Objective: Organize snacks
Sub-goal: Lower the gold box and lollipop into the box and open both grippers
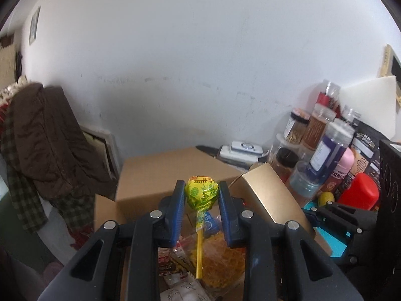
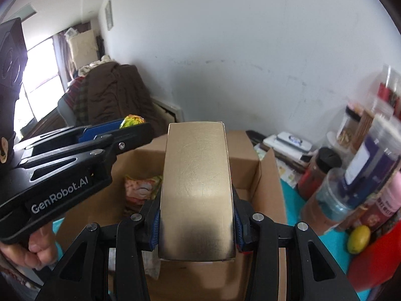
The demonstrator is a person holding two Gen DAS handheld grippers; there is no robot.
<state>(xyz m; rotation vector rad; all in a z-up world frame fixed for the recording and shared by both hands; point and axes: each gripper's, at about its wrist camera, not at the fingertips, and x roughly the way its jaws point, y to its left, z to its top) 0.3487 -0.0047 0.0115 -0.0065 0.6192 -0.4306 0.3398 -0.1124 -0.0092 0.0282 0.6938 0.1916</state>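
A lived-in room of a home is shown. A brown coat (image 1: 47, 135) is draped over a chair beside a scuffed white wall (image 1: 188, 50), and daylight is let in through a curtained window (image 2: 40, 80). Jars and bottles (image 1: 323, 135) are crowded along the wall, next to an open cardboard box (image 2: 250, 165) filled with snack packets.

Both tools: black linkage frames w/ silver rivets, blue finger pads (image 1: 176, 215); left tool (image 2: 130, 129) marked "GenRobot.AI".
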